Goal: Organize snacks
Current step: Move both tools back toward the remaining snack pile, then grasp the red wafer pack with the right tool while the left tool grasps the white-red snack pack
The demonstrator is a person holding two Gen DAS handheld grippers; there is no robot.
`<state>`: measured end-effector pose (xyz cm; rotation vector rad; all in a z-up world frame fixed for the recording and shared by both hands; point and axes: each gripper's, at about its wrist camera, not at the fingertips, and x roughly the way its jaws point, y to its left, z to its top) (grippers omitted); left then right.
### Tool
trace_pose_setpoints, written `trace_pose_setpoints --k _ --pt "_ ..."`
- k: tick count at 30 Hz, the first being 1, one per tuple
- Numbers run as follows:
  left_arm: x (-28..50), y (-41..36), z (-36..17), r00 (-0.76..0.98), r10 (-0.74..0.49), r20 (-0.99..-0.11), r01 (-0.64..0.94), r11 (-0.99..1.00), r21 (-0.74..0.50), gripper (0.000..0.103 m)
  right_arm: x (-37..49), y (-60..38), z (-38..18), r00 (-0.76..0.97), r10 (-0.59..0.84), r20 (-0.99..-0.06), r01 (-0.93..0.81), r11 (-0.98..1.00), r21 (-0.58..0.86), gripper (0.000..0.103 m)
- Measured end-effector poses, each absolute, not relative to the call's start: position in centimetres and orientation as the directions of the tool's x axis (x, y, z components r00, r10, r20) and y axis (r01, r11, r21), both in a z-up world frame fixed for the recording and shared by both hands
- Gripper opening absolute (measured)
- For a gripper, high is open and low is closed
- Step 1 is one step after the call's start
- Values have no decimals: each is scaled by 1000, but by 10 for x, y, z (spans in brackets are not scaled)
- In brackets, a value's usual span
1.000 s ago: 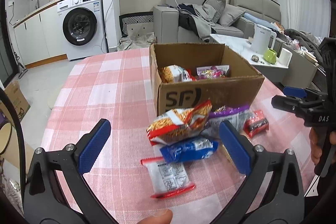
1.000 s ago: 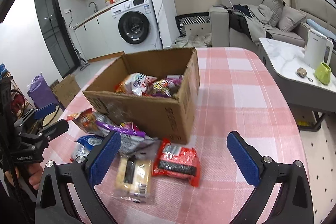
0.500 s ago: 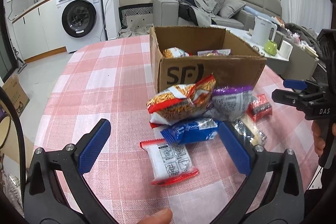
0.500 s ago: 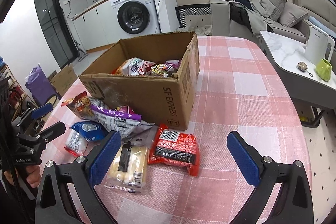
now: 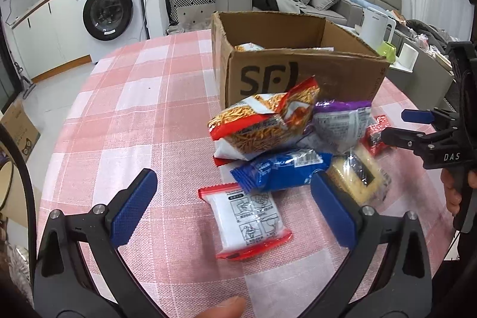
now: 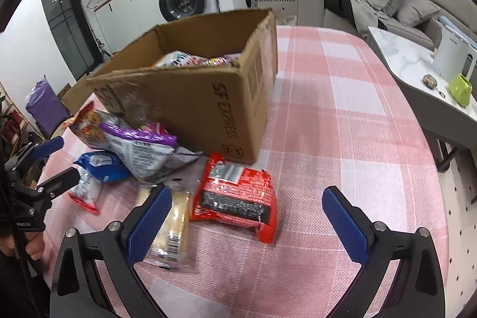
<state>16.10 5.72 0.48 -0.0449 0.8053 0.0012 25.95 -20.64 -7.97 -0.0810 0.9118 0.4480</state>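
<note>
1. left wrist view: the left gripper [image 5: 235, 209] is spread wide and holds nothing; its blue pads [image 5: 131, 210] stand on either side of the white packet with red ends [image 5: 249, 221], which lies flat on the pink checked tablecloth [image 5: 119, 115] at 6 o'clock of the pile.
2. the blue packet [image 5: 281, 170] lies just beyond the white packet and overlaps its far end. the orange noodle-snack bag [image 5: 262, 124] rests on the pile at 12 o'clock of the blue packet, leaning against the cardboard box [image 5: 298, 76].
3. the purple bag [image 5: 341, 121] sits at 3 o'clock of the orange bag. the right gripper [image 5: 399, 125] enters from the 3 o'clock edge, spread, above the red packet [image 5: 376, 134].
4. right wrist view: the right gripper [image 6: 246, 218] is spread wide and empty. the red packet [image 6: 235, 192] lies flat between its pads, just in front of the box [image 6: 190, 100] corner.
5. the pale yellow packet [image 6: 171, 225] lies at 9 o'clock of the red packet, partly behind the left-hand pad [image 6: 149, 224].
6. the open box holds several snack packs [image 6: 193, 60]. the left gripper [image 6: 50, 160] shows at the 9 o'clock edge, spread.
</note>
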Motion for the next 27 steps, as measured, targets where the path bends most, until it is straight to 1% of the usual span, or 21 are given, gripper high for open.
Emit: trace_pose_setpoints --k 15,20,27 --pt "173 55 -17 641 -13 -768 16 1000 -3 103 279 -205 -110 512 275 -814 -346 933 97 103" --pt "175 52 -25 623 -2 -782 29 999 20 103 283 -207 -113 507 270 -818 -345 934 95 103" --pt "178 57 -32 608 -6 -794 28 1000 13 103 288 -219 -112 515 244 -821 -315 945 83 103"
